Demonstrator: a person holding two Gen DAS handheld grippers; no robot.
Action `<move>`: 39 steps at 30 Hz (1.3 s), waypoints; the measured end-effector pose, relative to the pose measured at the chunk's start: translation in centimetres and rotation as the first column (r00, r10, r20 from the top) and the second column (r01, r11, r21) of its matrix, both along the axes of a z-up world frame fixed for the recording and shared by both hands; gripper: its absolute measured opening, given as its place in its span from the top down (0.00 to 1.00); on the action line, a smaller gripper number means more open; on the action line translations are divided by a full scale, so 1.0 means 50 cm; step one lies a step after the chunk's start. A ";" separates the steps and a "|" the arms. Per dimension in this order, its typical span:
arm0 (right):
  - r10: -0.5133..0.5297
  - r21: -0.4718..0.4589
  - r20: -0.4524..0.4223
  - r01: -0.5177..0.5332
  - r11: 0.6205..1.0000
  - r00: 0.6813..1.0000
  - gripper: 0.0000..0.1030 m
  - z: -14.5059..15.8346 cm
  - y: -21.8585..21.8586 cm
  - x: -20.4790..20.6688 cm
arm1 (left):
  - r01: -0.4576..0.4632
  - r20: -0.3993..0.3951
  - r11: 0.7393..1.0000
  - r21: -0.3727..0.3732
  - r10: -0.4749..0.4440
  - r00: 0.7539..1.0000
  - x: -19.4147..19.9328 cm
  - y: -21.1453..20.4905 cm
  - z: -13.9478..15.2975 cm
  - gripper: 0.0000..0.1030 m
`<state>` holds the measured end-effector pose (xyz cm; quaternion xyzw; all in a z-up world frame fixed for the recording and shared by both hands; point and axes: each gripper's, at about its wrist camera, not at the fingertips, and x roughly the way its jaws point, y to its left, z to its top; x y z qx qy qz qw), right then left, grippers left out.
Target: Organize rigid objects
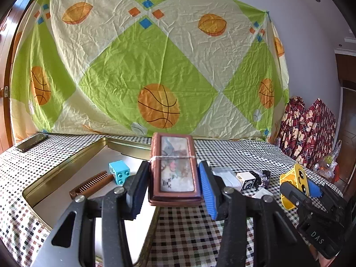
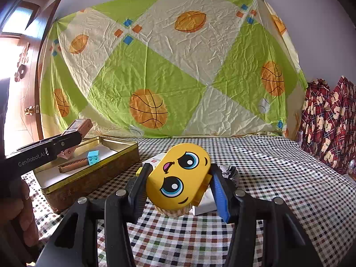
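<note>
Now the left hand-held gripper (image 1: pixel 174 185) is clamping a brown box (image 1: pixel 174 169) with a worn picture lid and a thin band across it, over the tin's (image 1: pixel 73 166) edge. The right hand-held gripper (image 2: pixel 179 192) is clamping a yellow cartoon-face brush (image 2: pixel 179 178) above the checked desk (image 2: pixel 267 178). A basketball-print sheet (image 2: pixel 169 66) is hanging behind.

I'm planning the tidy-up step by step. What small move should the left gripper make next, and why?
Probably carry the brown framed box, clamped in the left gripper, further over the open tin and lower it; comb and blue block already lie there.
</note>
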<state>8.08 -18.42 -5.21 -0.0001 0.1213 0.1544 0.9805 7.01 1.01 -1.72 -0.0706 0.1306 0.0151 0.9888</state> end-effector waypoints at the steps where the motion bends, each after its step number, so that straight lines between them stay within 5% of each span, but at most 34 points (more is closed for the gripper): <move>1: 0.008 0.001 0.002 -0.008 1.000 1.000 0.48 0.000 0.006 -0.002 | -0.002 0.000 1.000 0.000 0.002 1.000 -0.002 0.004 0.000 0.57; 39: 0.207 -0.043 -0.020 -0.208 0.977 0.978 0.48 0.013 0.169 -0.027 | -0.110 -0.019 0.993 -0.043 0.109 0.994 -0.023 0.136 -0.006 0.57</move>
